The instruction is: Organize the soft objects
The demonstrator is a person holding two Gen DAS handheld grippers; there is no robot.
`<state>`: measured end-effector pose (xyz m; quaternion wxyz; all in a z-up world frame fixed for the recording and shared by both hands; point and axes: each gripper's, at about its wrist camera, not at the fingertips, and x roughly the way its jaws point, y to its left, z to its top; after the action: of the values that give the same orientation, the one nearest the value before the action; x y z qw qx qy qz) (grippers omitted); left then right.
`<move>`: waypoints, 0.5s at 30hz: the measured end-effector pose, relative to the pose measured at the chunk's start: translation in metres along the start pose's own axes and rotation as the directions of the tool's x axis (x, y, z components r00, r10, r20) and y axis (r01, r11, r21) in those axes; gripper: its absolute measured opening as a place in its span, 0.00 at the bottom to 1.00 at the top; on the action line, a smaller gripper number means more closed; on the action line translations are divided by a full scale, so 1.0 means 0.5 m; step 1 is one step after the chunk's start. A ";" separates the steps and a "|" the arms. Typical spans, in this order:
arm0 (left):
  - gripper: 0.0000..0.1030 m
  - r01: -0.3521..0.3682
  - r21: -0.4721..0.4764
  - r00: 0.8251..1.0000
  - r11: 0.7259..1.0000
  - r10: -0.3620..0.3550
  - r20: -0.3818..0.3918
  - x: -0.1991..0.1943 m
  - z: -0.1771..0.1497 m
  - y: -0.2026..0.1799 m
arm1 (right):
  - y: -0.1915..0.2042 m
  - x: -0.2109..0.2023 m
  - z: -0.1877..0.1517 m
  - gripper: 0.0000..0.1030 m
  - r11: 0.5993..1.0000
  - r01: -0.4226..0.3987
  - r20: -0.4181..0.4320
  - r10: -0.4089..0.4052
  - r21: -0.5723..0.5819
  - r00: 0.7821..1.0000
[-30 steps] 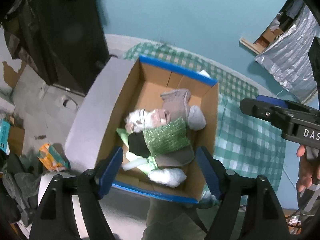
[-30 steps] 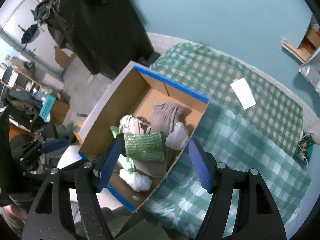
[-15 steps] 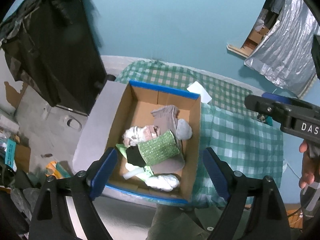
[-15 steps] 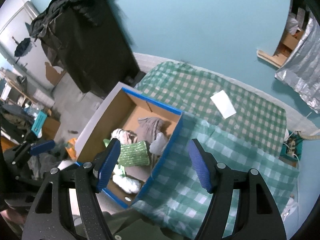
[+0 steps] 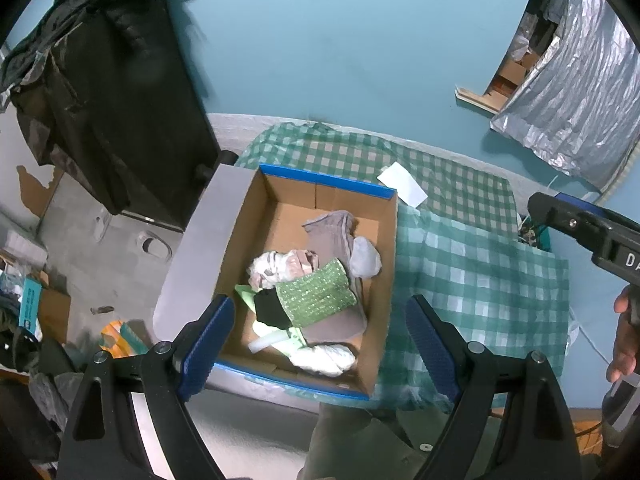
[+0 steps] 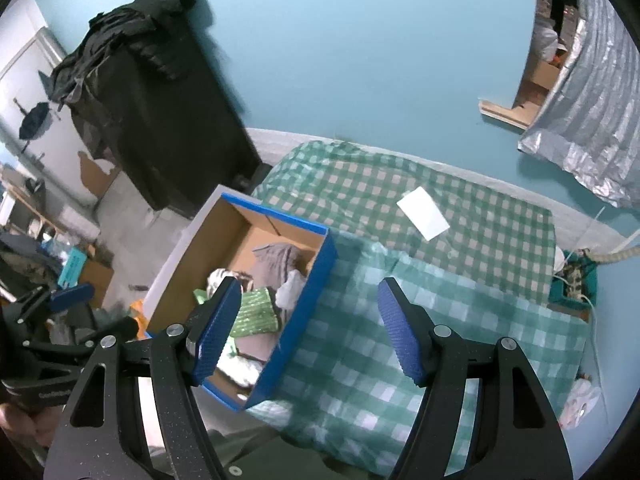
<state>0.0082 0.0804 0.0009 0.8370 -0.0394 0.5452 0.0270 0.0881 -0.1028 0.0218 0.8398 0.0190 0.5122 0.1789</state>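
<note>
Left wrist view: left gripper spread wide, empty, above cardboard box of socks on checked cloth; right gripper also spread, holding nothing

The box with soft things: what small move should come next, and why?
Probably lower the left tool toward the box. Both tools are open and empty, above it, and the green cloth lies on top of the pile, free to grasp.
</note>
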 end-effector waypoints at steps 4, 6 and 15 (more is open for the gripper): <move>0.86 -0.002 0.004 1.000 1.000 0.002 -0.011 0.000 -0.005 -0.016 | -0.008 -0.007 -0.004 0.68 1.000 0.000 0.004 0.000 0.009 1.000; 0.86 -0.003 0.010 1.000 1.000 0.003 -0.013 -0.001 -0.007 -0.025 | -0.010 -0.009 -0.006 0.68 1.000 0.000 0.006 0.000 0.008 1.000; 0.86 -0.017 0.041 1.000 0.999 0.018 -0.011 -0.005 -0.013 -0.065 | -0.019 -0.014 -0.013 0.68 1.000 -0.014 -0.007 0.014 0.010 1.000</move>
<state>0.0039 0.0475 0.0019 0.8343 -0.0177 0.5506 0.0229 0.0826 -0.1150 0.0226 0.8366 0.0261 0.5158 0.1826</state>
